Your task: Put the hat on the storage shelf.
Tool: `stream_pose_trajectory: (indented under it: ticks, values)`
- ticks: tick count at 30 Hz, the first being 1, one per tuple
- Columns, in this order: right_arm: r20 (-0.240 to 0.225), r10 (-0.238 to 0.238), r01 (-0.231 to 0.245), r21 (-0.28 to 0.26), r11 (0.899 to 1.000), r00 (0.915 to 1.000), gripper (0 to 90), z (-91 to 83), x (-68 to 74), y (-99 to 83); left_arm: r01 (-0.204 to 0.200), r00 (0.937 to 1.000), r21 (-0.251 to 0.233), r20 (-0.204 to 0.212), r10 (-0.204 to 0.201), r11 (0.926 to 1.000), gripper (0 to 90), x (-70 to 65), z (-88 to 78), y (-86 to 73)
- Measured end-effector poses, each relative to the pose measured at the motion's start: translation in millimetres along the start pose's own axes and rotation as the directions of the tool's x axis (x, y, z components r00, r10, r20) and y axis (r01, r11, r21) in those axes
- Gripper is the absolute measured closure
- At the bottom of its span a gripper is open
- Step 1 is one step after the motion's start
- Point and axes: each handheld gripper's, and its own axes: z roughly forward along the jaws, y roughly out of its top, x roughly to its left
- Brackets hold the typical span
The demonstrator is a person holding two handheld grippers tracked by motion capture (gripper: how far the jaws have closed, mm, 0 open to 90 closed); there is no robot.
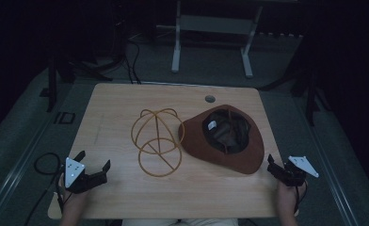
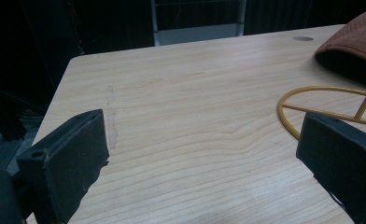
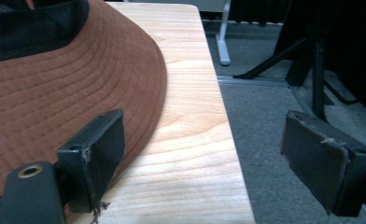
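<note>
I have both tongs low at the near edge of the wooden surface point(image 1: 126, 197), and neither holds anything. My left tongs point(image 1: 94, 165) stand wide, jaws parted over bare wood. Ahead of them and toward their right lies the yellow wire hat frame point(image 1: 156, 141), a dome of thin hoops with a flat ring at its base; in the left gripper view that ring point(image 2: 330, 105) passes just behind the right-hand jaw, apart from it.

My right tongs point(image 1: 273, 165) are also spread wide at the surface's right edge. The brown brimmed hat point(image 1: 220, 153) lies upside down just ahead of them and to their left, its dark lining facing up. In the right gripper view the stitched brim point(image 3: 55, 102) runs behind and under the left-hand jaw; whether that jaw touches it, I cannot tell. The other jaw hangs past the edge, over the grey floor point(image 3: 265, 126).

A small white label point(image 1: 212, 125) sits inside the crown; its writing is too small to read.
</note>
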Motion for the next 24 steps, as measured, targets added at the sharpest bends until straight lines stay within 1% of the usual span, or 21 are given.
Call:
stream_pose_trajectory:
  ticks: [1, 3, 5, 7, 10, 12, 13, 14, 15, 16, 17, 18, 19, 20, 22, 23, 24]
  values:
    - [0.011, -0.003, 0.003, 0.003, 1.0, 0.9999, 15.3, 0.2, 0.7, 0.1, 0.001, 1.0, 0.0, 0.001, -0.001, 1.0, 2.7, -0.2, 0.0, 0.1]
    - [0.012, -0.019, 0.019, 0.007, 1.0, 0.9997, 15.3, 1.0, 1.8, 0.3, -0.002, 1.0, 0.003, 0.003, 0.002, 1.0, 2.7, -0.5, 0.3, 0.2]
    - [-0.001, -0.023, 0.023, 0.011, 1.0, 0.9997, 15.3, 1.4, 2.5, 0.5, -0.002, 1.0, 0.002, 0.003, 0.002, 1.0, 2.7, -0.6, 0.4, 0.3]
    - [0.032, -0.023, 0.023, 0.019, 1.0, 0.9992, 15.3, 2.5, 4.2, 1.0, -0.001, 1.0, 0.002, 0.004, 0.001, 1.0, 2.7, -0.5, 0.2, 0.3]
    - [0.012, -0.019, 0.019, 0.019, 1.0, 0.9997, 15.1, 1.9, 4.5, 0.8, -0.003, 1.0, 0.006, 0.007, 0.003, 1.0, 2.7, -0.3, 0.1, 0.3]
    - [-0.003, -0.029, 0.029, 0.033, 0.999, 0.9996, 14.6, 1.7, 5.5, 0.8, -0.004, 0.9999, 0.007, 0.01, 0.004, 1.0, 2.7, -0.5, 0.0, 0.3]
    - [-0.022, -0.046, 0.047, 0.056, 0.997, 0.9987, 14.6, 2.2, 8.5, 1.1, -0.004, 0.9999, 0.007, 0.01, 0.004, 1.0, 2.7, -0.6, 0.0, 0.4]
    - [-0.022, -0.046, 0.047, 0.056, 0.997, 0.9987, 14.6, 2.2, 8.5, 1.1, -0.004, 0.9999, 0.008, 0.013, 0.004, 1.0, 2.7, -0.6, 0.0, 0.4]
    - [-0.049, -0.051, 0.055, 0.067, 0.996, 0.9975, 14.4, 2.0, 11.9, 2.5, -0.004, 0.9999, 0.008, 0.013, 0.004, 1.0, 2.7, -0.7, 0.0, 0.4]
    - [-0.049, -0.051, 0.055, 0.067, 0.996, 0.9975, 14.4, 2.0, 11.9, 2.5, -0.008, 0.9999, 0.009, 0.012, 0.008, 0.9999, 2.7, -0.8, -0.1, 0.5]
    - [-0.073, -0.046, 0.051, 0.07, 0.996, 0.9963, 14.4, 1.6, 13.6, 4.2, -0.007, 0.9999, 0.009, 0.014, 0.007, 0.9999, 2.7, -0.8, -0.1, 0.6]
    - [-0.115, -0.056, 0.065, 0.073, 0.995, 0.9918, 14.5, 1.1, 16.9, 9.0, -0.006, 0.9999, 0.008, 0.015, 0.005, 1.0, 2.7, -0.7, -0.2, 0.6]
    - [-0.115, -0.056, 0.065, 0.073, 0.995, 0.9918, 14.5, 1.1, 16.9, 9.0, -0.004, 0.9999, 0.008, 0.014, 0.004, 1.0, 2.7, -0.7, -0.3, 0.6]
    - [-0.129, -0.075, 0.085, 0.074, 0.994, 0.9888, 14.5, 1.0, 18.9, 11.7, -0.003, 0.9999, 0.008, 0.014, 0.003, 1.0, 2.7, -0.6, -0.6, 0.6]
    - [-0.164, -0.103, 0.116, 0.073, 0.991, 0.981, 14.4, 0.6, 23.7, 16.5, 0.0, 0.9999, 0.006, 0.015, 0.0, 1.0, 2.7, -0.1, -1.0, 0.7]
    - [-0.178, -0.104, 0.12, 0.08, 0.99, 0.9784, 14.5, 0.2, 26.3, 18.9, 0.001, 0.9999, 0.007, 0.017, -0.001, 1.0, 2.7, 0.2, -1.0, 0.6]
    - [-0.206, -0.103, 0.122, 0.085, 0.989, 0.9732, 14.5, -1.2, 30.8, 23.2, 0.001, 0.9999, 0.008, 0.016, -0.001, 1.0, 2.7, 0.2, -0.9, 0.6]
